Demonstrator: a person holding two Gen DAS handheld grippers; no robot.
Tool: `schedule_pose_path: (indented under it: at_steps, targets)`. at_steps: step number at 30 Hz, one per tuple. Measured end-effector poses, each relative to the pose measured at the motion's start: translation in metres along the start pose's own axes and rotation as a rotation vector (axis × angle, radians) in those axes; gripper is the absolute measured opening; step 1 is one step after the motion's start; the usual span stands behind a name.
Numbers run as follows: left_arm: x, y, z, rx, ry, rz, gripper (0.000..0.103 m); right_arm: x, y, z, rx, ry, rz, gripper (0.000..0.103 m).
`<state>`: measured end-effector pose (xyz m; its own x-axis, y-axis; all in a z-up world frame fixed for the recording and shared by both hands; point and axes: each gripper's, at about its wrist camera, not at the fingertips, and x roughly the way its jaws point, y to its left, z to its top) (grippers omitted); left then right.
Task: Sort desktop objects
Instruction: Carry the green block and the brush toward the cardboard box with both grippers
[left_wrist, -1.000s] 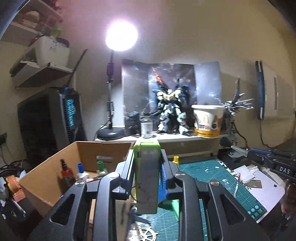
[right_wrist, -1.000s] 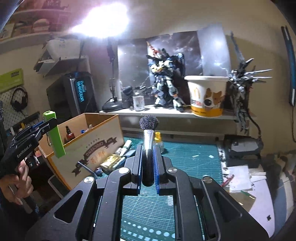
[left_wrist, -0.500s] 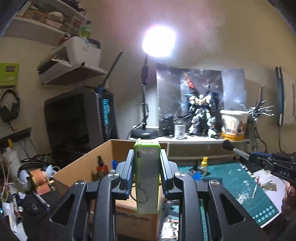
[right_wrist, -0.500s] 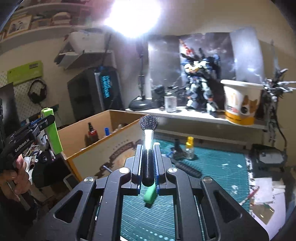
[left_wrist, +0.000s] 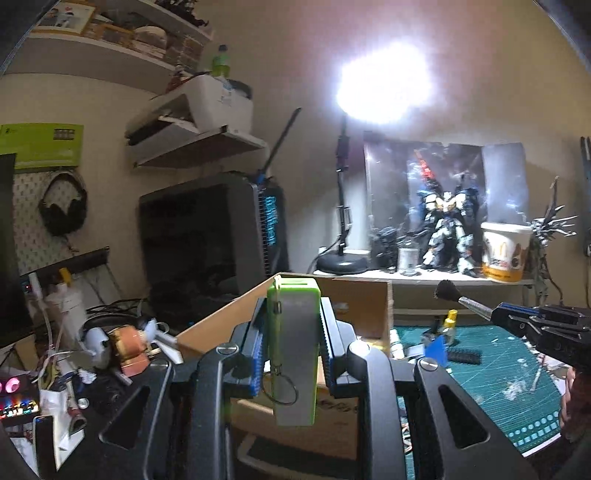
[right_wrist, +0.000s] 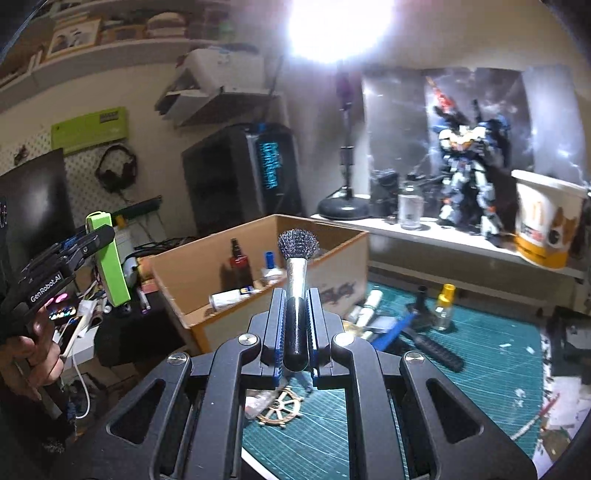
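Observation:
My left gripper (left_wrist: 293, 325) is shut on a green-and-grey rectangular block (left_wrist: 295, 354) with a small wire ring, held upright just in front of the open cardboard box (left_wrist: 362, 295). The right wrist view shows that same left gripper (right_wrist: 92, 236) and block (right_wrist: 109, 258) left of the box (right_wrist: 343, 258). My right gripper (right_wrist: 295, 306) is shut on the black handle of a silver brush (right_wrist: 297, 258) with a dark bristle head, pointing toward the box. That brush (left_wrist: 458, 297) and the right gripper (left_wrist: 517, 315) enter the left wrist view from the right.
Bottles and tubes (right_wrist: 236, 258) lie in the box. On the green cutting mat (right_wrist: 480, 354) rest a yellow-capped bottle (right_wrist: 443, 302), tubes, a black tool and a wooden ship's wheel (right_wrist: 280, 406). Cables and gadgets (left_wrist: 110, 343) crowd the left. A shelf (right_wrist: 461, 236) carries model robots, a bucket, a lamp.
Both grippers have swung left, keeping their grips. The box now sits straight ahead of both, and the left-hand clutter and pegboard have come into view.

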<state>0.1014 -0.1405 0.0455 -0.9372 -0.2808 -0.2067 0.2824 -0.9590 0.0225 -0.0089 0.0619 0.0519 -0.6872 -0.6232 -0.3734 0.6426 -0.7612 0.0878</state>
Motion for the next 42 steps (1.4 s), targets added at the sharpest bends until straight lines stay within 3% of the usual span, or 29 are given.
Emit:
schedule_pose_path:
  at_steps: [17, 33, 42]
  targets:
    - [-0.017, 0.046, -0.013, -0.036, 0.044, 0.152, 0.025, 0.038, 0.041, 0.002, -0.047, 0.028, 0.151, 0.011]
    - [-0.010, 0.049, -0.019, -0.057, 0.072, 0.161, 0.025, 0.049, 0.045, 0.006, -0.057, 0.053, 0.173, 0.011]
    - [0.008, 0.037, 0.005, 0.012, 0.095, 0.102, 0.025, 0.059, 0.042, 0.016, -0.068, 0.096, 0.227, 0.011]
